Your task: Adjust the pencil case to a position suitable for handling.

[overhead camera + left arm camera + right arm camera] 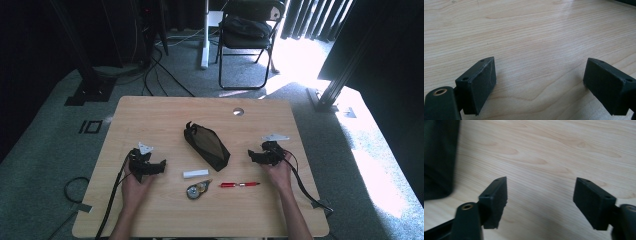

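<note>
Lying slantwise at the middle of the worktop [150, 110], the dark pencil pouch [207, 145] has its open, crumpled mouth toward the far left and its squared end toward the near right. Just in front of it sit a white eraser [195, 173], a round correction-tape dispenser [197, 189] and a red pen [240, 184], all apart from one another and from the pouch.

The left claw [161, 165] rests on the wood near the eraser, jaws spread wide with nothing between them; its own camera shows bare grain ahead. The right claw [251, 155] is likewise wide open and empty, pointed toward the pouch, whose dark side [437, 157] fills the left edge of its view.

The work looks to be packing the small items into the pouch. To do this well, one claw should pin or lift the mouth's edge so that it gapes, while the other pinches the eraser across its narrow sides, low and square, before lifting.
</note>
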The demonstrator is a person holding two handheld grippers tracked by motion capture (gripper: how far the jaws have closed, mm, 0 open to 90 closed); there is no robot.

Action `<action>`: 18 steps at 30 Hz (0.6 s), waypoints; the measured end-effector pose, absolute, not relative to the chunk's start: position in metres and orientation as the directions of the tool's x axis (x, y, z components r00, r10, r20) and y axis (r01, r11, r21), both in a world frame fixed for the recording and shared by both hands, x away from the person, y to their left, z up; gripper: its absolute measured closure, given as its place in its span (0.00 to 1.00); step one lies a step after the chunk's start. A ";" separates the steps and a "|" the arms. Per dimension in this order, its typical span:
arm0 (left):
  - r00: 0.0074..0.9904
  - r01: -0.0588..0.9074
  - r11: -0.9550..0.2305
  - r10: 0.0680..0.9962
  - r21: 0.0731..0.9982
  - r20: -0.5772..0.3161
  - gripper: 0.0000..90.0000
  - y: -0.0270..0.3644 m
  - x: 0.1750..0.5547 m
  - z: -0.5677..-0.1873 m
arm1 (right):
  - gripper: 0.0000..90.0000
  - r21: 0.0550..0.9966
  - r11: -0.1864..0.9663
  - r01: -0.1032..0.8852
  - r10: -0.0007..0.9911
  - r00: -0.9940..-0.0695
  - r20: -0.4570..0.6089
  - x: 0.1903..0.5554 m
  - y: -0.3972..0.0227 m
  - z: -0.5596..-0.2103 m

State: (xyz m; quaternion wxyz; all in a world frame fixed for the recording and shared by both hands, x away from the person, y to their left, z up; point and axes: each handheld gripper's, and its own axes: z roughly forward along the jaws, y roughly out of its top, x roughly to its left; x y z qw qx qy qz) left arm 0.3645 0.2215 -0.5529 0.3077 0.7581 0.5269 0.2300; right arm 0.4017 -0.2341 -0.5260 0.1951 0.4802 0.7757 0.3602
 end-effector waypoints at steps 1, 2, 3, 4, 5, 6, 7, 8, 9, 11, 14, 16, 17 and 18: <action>0.339 0.657 -0.255 0.940 0.709 0.024 0.13 0.222 0.365 -0.553 | 0.33 0.751 0.283 0.596 0.882 -0.469 0.040 0.400 -0.233 -0.522; 0.339 0.657 -0.255 0.940 0.709 0.024 0.13 0.222 0.365 -0.553 | 0.33 0.764 0.287 0.578 0.875 -0.483 0.037 0.396 -0.229 -0.515; 0.339 0.657 -0.255 0.940 0.709 0.025 0.13 0.222 0.365 -0.553 | 0.33 0.767 0.293 0.571 0.868 -0.495 0.037 0.395 -0.227 -0.511; 0.339 0.657 -0.256 0.940 0.709 0.025 0.13 0.222 0.365 -0.553 | 0.33 0.767 0.293 0.571 0.868 -0.495 0.037 0.395 -0.227 -0.511; 0.339 0.657 -0.256 0.940 0.709 0.025 0.13 0.222 0.365 -0.553 | 0.33 0.782 0.300 0.547 0.861 -0.507 0.025 0.391 -0.223 -0.504; 0.339 0.658 -0.256 0.940 0.709 0.025 0.13 0.222 0.365 -0.553 | 0.33 0.782 0.300 0.547 0.861 -0.507 0.025 0.391 -0.223 -0.504; 0.339 0.658 -0.256 0.940 0.708 0.025 0.13 0.222 0.365 -0.553 | 0.33 0.790 0.311 0.528 0.850 -0.527 0.018 0.388 -0.217 -0.500; 0.339 0.658 -0.256 0.940 0.708 0.025 0.13 0.222 0.365 -0.553 | 0.33 0.790 0.311 0.528 0.850 -0.527 0.018 0.388 -0.217 -0.500; 0.339 0.658 -0.256 0.940 0.708 0.025 0.13 0.222 0.365 -0.553 | 0.32 0.793 0.321 0.518 0.844 -0.537 0.009 0.385 -0.213 -0.498; 0.339 0.658 -0.256 0.940 0.709 0.024 0.13 0.222 0.365 -0.553 | 0.32 0.795 0.337 0.505 0.835 -0.550 -0.006 0.382 -0.205 -0.494; 0.339 0.658 -0.256 0.940 0.708 0.025 0.13 0.222 0.365 -0.553 | 0.30 0.807 0.344 0.479 0.823 -0.567 -0.014 0.377 -0.195 -0.486; 0.339 0.658 -0.256 0.940 0.708 0.025 0.13 0.222 0.365 -0.553 | 0.28 0.811 0.358 0.463 0.814 -0.581 -0.027 0.374 -0.188 -0.480; 0.339 0.658 -0.256 0.940 0.708 0.025 0.13 0.222 0.365 -0.553 | 0.28 0.814 0.373 0.445 0.802 -0.595 -0.042 0.371 -0.180 -0.475; 0.339 0.658 -0.256 0.940 0.708 0.025 0.13 0.222 0.365 -0.553 | 0.28 0.817 0.375 0.438 0.797 -0.603 -0.043 0.371 -0.177 -0.474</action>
